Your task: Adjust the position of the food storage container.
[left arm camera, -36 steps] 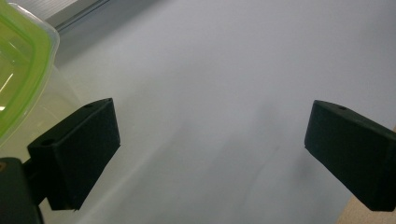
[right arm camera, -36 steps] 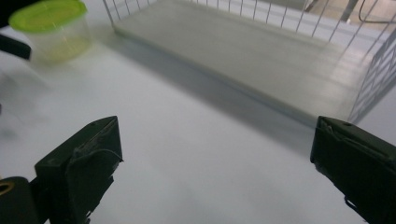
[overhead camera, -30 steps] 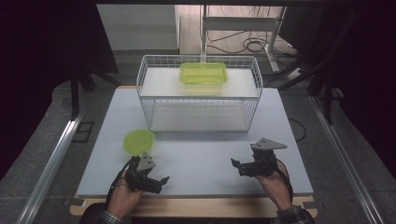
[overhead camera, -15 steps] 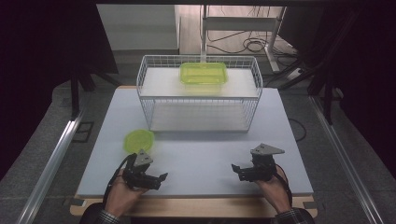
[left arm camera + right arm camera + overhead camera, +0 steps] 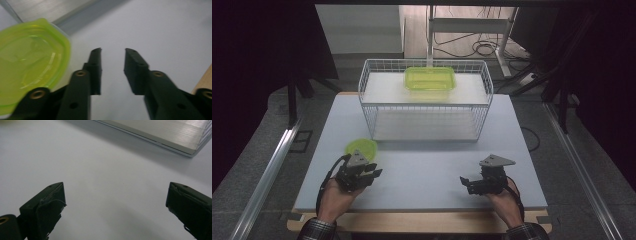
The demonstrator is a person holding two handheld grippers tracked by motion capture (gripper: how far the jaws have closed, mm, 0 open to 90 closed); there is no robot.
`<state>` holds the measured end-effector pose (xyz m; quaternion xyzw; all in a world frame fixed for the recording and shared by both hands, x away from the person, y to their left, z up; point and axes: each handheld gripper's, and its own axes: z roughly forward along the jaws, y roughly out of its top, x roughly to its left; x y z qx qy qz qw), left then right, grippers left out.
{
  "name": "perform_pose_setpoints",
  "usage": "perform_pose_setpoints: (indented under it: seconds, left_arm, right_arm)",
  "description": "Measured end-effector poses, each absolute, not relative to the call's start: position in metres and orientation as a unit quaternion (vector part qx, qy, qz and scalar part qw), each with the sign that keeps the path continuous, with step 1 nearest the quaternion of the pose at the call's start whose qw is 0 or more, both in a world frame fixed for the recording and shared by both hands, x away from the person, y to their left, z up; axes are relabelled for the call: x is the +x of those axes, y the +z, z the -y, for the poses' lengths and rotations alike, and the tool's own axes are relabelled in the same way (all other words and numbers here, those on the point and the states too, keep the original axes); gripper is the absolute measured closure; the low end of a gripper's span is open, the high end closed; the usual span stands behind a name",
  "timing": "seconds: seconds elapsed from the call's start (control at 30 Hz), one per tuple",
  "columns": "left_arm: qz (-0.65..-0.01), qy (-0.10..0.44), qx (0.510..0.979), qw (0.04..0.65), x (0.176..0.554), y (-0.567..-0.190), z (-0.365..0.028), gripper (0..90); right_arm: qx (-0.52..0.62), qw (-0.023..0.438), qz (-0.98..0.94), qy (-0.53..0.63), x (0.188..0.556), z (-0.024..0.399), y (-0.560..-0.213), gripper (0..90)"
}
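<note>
At the near left of the pale grey worktop (image 5: 427,172), the left hand-held gripper (image 5: 373,172) hovers just beside a lime-green plastic lid (image 5: 360,147), which lies flat near the wire basket's front left corner; its jaws have just been closing and now stand narrow, with only bare worktop between them. At centre, farther back, the white wire basket (image 5: 426,111) holds a lime-green plastic container (image 5: 430,78) against its far wall. At the near right, the right hand-held gripper (image 5: 464,183) rests low over the worktop, jaws spread wide and holding nothing.
</note>
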<state>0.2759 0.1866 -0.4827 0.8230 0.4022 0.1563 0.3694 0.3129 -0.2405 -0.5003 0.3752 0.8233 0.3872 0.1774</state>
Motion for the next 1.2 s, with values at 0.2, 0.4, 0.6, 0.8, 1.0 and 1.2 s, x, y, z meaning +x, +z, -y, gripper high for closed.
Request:
perform_pose_setpoints:
  seconds: [0.2, 0.4, 0.6, 0.8, 1.0, 1.2]
  left_arm:
    - [-0.426, 0.161, 0.812, 0.366, 0.295, -0.476, -0.213, 89.5]
    - [-0.446, 0.184, 0.797, 0.362, 0.313, -0.471, -0.231, 90.0]
    - [-0.473, 0.208, 0.779, 0.354, 0.327, -0.468, -0.252, 90.0]
    - [-0.503, 0.22, 0.762, 0.344, 0.341, -0.478, -0.27, 90.0]
    - [-0.521, 0.234, 0.747, 0.34, 0.35, -0.487, -0.285, 90.0]
    - [-0.526, 0.232, 0.747, 0.335, 0.353, -0.5, -0.283, 90.0]
  right_arm:
    - [0.379, 0.175, -0.822, 0.387, 0.313, 0.24, -0.502, 2.5]
    - [0.377, 0.174, -0.824, 0.385, 0.313, 0.238, -0.504, 2.5]
    - [0.373, 0.174, -0.828, 0.381, 0.312, 0.236, -0.507, 2.5]
    - [0.371, 0.174, -0.83, 0.378, 0.313, 0.236, -0.508, 2.5]
    - [0.373, 0.173, -0.829, 0.378, 0.314, 0.238, -0.509, 2.6]
    - [0.369, 0.167, -0.834, 0.374, 0.314, 0.236, -0.511, 2.9]
